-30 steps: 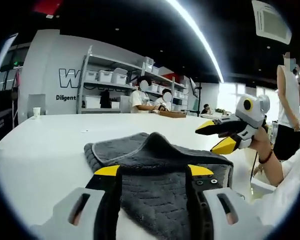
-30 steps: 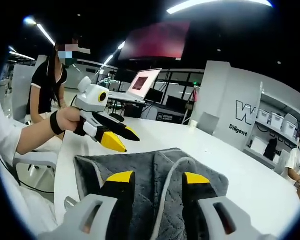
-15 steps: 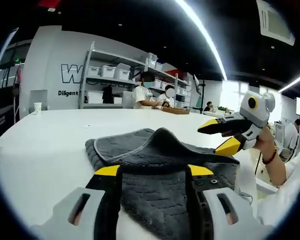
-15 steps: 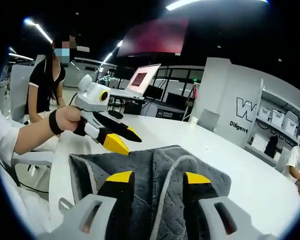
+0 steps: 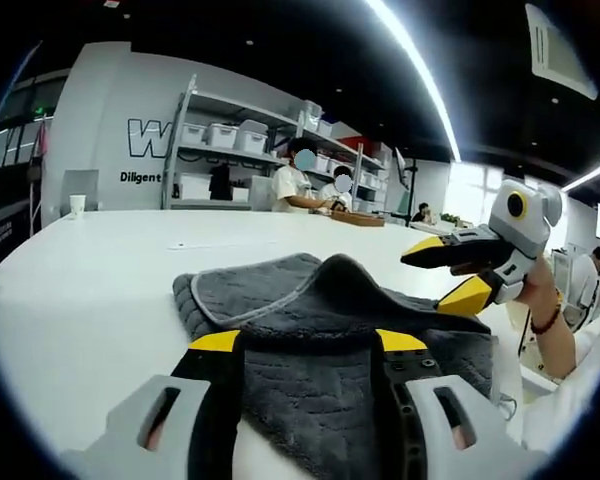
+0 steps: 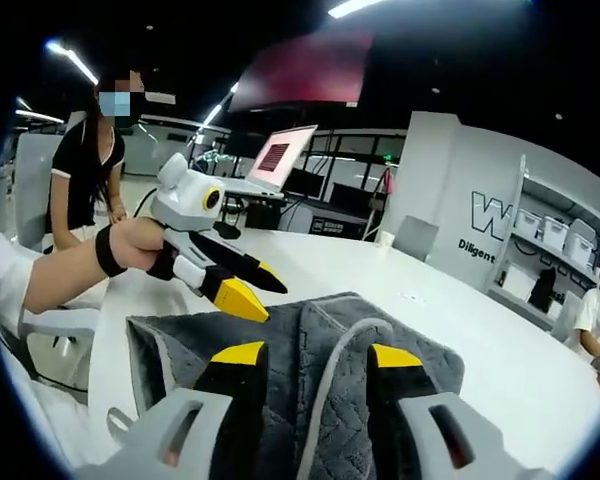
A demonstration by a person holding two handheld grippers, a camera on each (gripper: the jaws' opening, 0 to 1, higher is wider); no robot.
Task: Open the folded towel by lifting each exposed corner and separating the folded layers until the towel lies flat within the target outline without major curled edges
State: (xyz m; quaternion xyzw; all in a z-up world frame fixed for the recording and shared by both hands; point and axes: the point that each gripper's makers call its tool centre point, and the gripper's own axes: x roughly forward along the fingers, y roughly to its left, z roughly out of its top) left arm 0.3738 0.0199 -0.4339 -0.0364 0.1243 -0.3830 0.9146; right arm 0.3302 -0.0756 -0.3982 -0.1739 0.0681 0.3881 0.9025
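Observation:
A dark grey towel (image 5: 310, 300) with a pale edge lies folded and rumpled on the white table (image 5: 80, 290), humped up in the middle. My left gripper (image 5: 308, 341) is open low over its near part, the jaws wide apart with towel between them. My right gripper (image 5: 425, 282), held in a hand, hovers open just above the towel's right side. In the right gripper view the towel (image 6: 310, 330) shows a pale fold edge running up between the jaws of my open right gripper (image 6: 316, 355). My left gripper (image 6: 275, 303) hangs open over the towel's left part.
The table (image 6: 480, 330) stretches wide beyond the towel. A paper cup (image 5: 76, 205) stands at its far left edge. Shelves with bins (image 5: 220, 135) and people (image 5: 302, 185) are behind. A laptop (image 6: 280, 155) and a standing person (image 6: 85, 170) are off to the left.
Both views have drifted a little with the hands. The left gripper has dropped slightly closer to the towel in the right gripper view. The towel keeps its shape; both grippers stay open.

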